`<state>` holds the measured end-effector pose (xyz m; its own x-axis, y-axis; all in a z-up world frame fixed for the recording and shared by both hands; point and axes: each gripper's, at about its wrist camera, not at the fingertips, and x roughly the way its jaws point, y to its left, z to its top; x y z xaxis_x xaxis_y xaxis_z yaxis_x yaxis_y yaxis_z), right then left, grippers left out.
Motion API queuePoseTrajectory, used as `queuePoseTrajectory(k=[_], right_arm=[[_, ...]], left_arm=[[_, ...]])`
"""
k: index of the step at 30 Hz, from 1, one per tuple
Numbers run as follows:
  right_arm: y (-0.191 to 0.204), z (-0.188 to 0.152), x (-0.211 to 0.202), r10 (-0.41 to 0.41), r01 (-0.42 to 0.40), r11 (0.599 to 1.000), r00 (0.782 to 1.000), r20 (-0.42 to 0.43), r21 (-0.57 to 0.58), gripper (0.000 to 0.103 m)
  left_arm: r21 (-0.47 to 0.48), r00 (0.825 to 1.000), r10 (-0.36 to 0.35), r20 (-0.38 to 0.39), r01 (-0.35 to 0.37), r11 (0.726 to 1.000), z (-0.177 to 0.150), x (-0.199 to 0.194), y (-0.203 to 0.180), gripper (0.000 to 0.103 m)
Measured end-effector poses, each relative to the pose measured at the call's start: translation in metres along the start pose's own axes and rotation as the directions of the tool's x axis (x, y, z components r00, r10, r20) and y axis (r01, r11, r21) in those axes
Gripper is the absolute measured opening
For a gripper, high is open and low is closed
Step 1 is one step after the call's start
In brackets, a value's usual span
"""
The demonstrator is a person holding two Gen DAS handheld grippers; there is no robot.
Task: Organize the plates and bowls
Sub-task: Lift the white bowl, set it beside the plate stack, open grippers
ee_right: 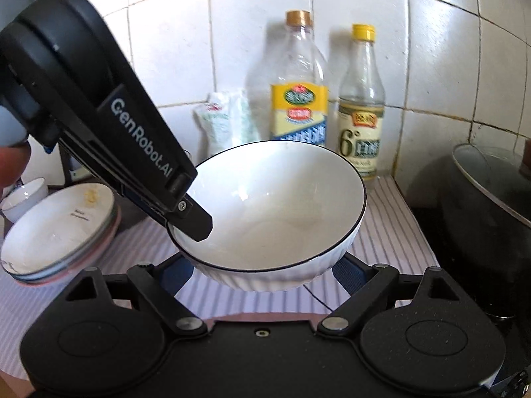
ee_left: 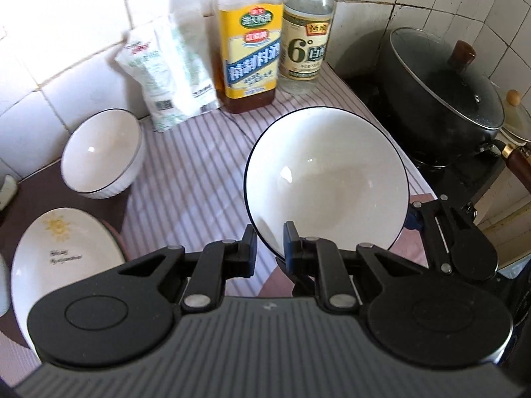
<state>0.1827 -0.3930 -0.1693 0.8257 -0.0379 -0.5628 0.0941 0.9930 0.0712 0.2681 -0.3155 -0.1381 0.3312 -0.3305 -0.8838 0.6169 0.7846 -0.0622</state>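
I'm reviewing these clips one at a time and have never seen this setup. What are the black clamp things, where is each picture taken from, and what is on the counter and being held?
There is no robot here. A person holds a two-finger clamp in each hand, and each clamp carries a wide-angle camera looking along its fingers.

The left view shows the left gripper pinching the rim of a large white bowl, which hangs clear of the striped cloth.

The right view looks from behind the same bowl. The right gripper spreads wide around its underside; whether its fingers press on it is hidden.

On the counter: a smaller bowl, a stack of plates, a white bag, two bottles, and a lidded dark pot.
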Motion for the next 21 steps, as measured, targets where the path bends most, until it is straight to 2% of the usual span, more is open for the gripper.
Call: queuePoseTrajectory(k=[9,17,21], right_arm=[[0.027,0.000,0.001,0.046,-0.047,0.998,0.999,-0.016,-0.039,0.093],[0.039,-0.011,0.018,0.110,-0.114,0.992,0.992,-0.065,-0.055,0.093],[0.046,-0.014,0.028,0.117,-0.123,0.989,0.990,-0.080,-0.076,0.093]], left_arm=[[0.033,0.998,0.047,-0.029,-0.046,0.998,-0.016,-0.006,0.015,0.015],[-0.043,0.997,0.055,-0.057,-0.058,0.997,-0.030,0.008,0.038,0.015],[-0.049,0.996,0.049,-0.072,-0.053,0.997,-0.032,0.017,0.046,0.015]])
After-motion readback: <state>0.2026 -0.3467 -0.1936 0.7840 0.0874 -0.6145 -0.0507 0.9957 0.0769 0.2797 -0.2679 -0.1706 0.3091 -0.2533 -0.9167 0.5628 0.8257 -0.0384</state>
